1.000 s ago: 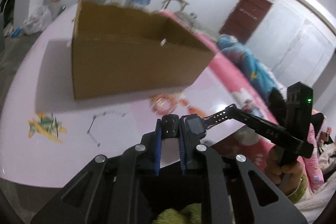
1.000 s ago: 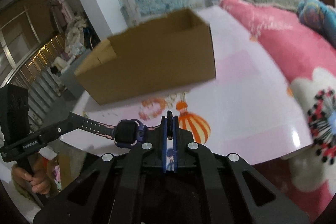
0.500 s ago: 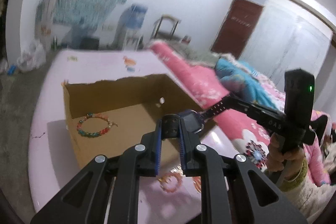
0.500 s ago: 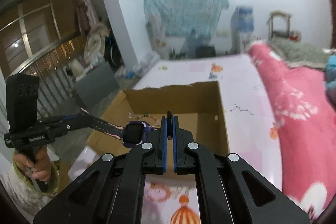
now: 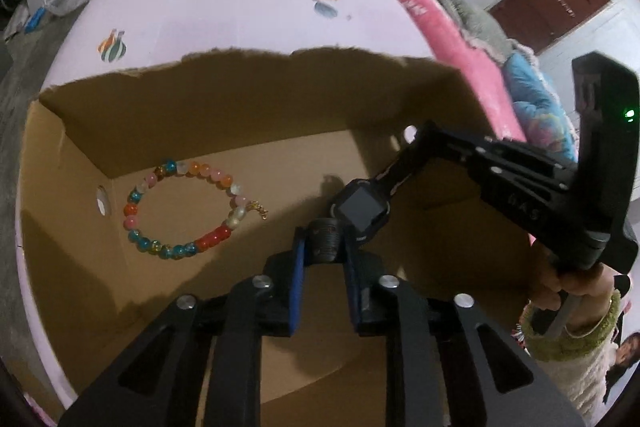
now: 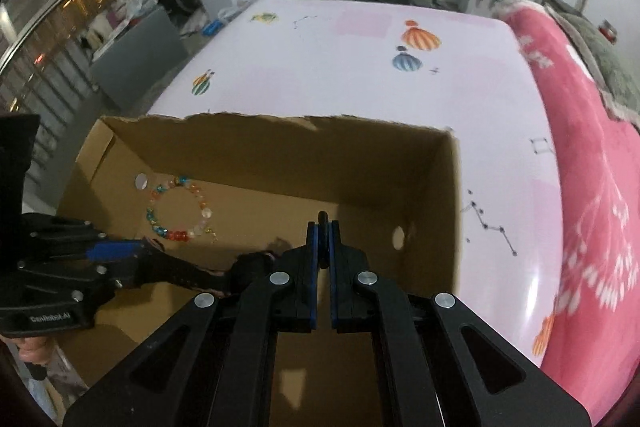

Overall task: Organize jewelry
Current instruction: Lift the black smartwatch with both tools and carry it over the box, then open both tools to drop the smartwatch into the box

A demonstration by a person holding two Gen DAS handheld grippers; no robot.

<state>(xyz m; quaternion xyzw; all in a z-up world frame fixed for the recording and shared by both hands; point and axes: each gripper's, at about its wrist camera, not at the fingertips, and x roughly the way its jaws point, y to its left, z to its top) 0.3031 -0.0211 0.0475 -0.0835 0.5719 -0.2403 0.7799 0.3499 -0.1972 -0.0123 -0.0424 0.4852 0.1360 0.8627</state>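
A dark watch (image 5: 362,211) with a square face hangs between both grippers above the inside of an open cardboard box (image 5: 240,95). My left gripper (image 5: 325,239) is shut on one end of the watch's strap. My right gripper (image 6: 323,227) is shut on the other end of the strap; it also shows in the left wrist view (image 5: 404,171). The watch's body (image 6: 252,265) shows dimly in the right wrist view. A bracelet of coloured beads (image 5: 182,207) lies on the box floor at the left, also in the right wrist view (image 6: 180,207).
The box (image 6: 452,195) stands on a pink table (image 6: 340,67) with balloon prints. A pink blanket (image 6: 592,167) lies along the table's right side. A thin chain (image 6: 488,223) lies on the table right of the box.
Both grippers have carried the watch up over the box's near wall and lowered it inside. The views now look down into the box.
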